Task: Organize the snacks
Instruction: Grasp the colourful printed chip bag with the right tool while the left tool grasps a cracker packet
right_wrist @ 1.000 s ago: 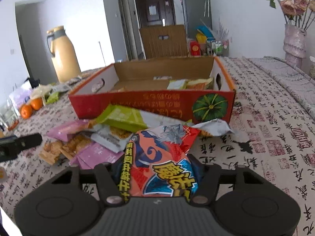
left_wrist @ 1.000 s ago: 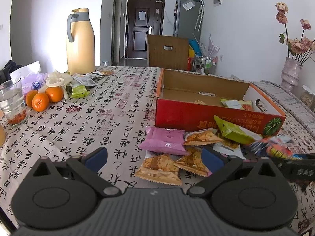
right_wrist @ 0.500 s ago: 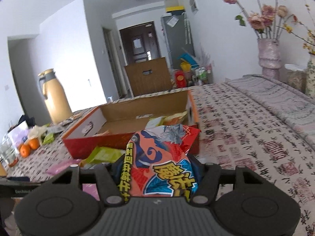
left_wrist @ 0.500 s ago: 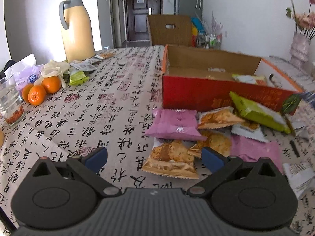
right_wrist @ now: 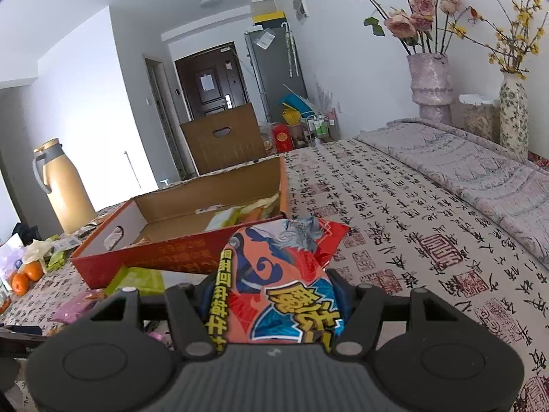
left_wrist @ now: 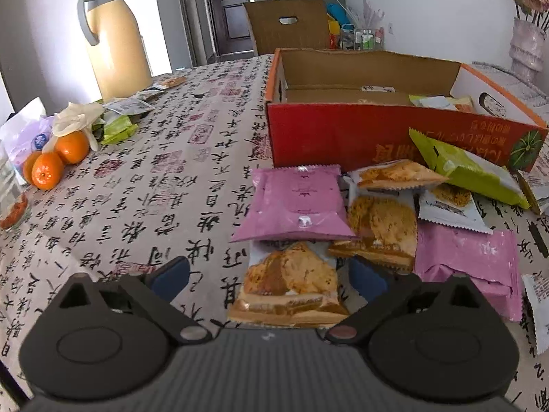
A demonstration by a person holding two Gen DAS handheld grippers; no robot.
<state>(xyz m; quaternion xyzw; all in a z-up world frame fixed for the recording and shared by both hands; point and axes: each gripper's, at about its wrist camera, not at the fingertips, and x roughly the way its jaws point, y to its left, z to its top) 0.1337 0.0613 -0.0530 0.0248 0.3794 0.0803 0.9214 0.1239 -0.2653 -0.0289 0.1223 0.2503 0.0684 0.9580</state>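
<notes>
A pile of snack packets lies on the table in front of a red cardboard box (left_wrist: 377, 140). My left gripper (left_wrist: 269, 279) hovers low over the pile, jaws wide and closing. A clear packet of brown cookies (left_wrist: 288, 281) sits between its fingers, and the pads are not touching it. Behind it lie a pink packet (left_wrist: 295, 202) and a green packet (left_wrist: 470, 168). My right gripper (right_wrist: 274, 292) is shut on a red-orange snack bag (right_wrist: 284, 274), held in the air near the right end of the box (right_wrist: 164, 257), which holds a few packets.
A yellow thermos (left_wrist: 113, 41), oranges (left_wrist: 58, 161), a glass (left_wrist: 10, 192) and loose wrappers stand at the table's left. Two vases with flowers (right_wrist: 432, 82) stand beyond the right side. A brown chair back (left_wrist: 288, 24) rises behind the box.
The left gripper moved forward and down over the pile, so the cookie packet now lies between its fingers. The right gripper carried the bag up and toward the box's right end.
</notes>
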